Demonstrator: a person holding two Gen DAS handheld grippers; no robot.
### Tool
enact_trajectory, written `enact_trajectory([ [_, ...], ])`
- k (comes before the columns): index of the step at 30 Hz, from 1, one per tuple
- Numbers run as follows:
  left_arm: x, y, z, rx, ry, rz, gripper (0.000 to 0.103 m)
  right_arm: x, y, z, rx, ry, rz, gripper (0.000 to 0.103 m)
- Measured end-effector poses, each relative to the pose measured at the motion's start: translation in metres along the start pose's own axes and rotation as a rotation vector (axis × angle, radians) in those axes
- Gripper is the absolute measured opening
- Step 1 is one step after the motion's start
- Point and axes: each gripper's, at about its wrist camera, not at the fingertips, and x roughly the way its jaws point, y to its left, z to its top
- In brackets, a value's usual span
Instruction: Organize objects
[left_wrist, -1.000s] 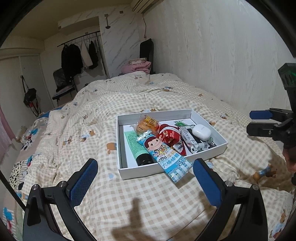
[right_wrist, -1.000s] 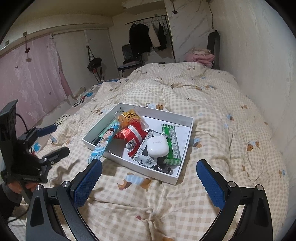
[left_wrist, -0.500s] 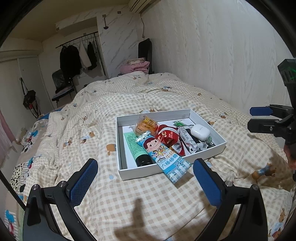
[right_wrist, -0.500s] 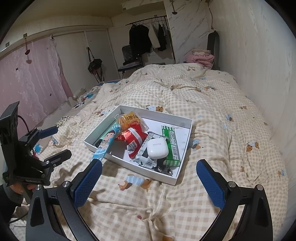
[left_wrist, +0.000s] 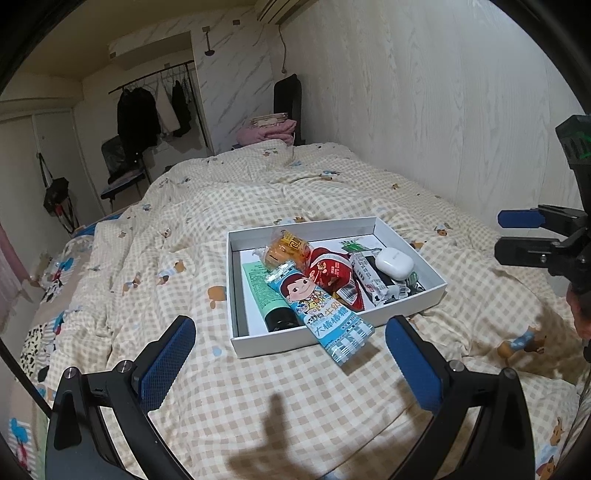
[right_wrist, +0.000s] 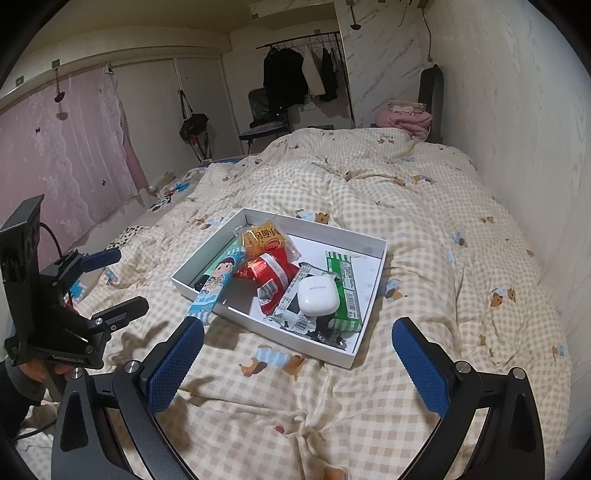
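Observation:
A white shallow box lies on the checked bedspread, filled with items. A blue candy packet with a cartoon face hangs over the box's near rim. Beside it lie a green tube, an orange snack bag, a red packet, a white earbud case and a green wrapper. My left gripper is open and empty, short of the box. My right gripper is open too, holding nothing.
The bed runs along a pale wood-grain wall on the right. Pink folded bedding and a dark chair sit at the far end. A clothes rack and pink curtain stand beyond the bed's left side.
Both grippers have drawn back slightly from the box and stayed open. The objects in the box have not moved.

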Motion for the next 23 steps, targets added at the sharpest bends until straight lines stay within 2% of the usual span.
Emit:
enact_trajectory([
  [10,0.004,0.000,-0.002,-0.022,0.029,-0.014,0.103,-0.003,-0.002,0.000,0.005,-0.003,0.001,0.102],
  [16,0.008,-0.005,-0.004,-0.024,0.082,-0.070,0.103,-0.004,-0.004,-0.003,0.011,-0.001,0.000,0.102],
  [23,0.002,-0.012,-0.005,-0.021,0.055,-0.090,0.103,-0.006,-0.006,-0.005,0.012,-0.003,-0.003,0.102],
])
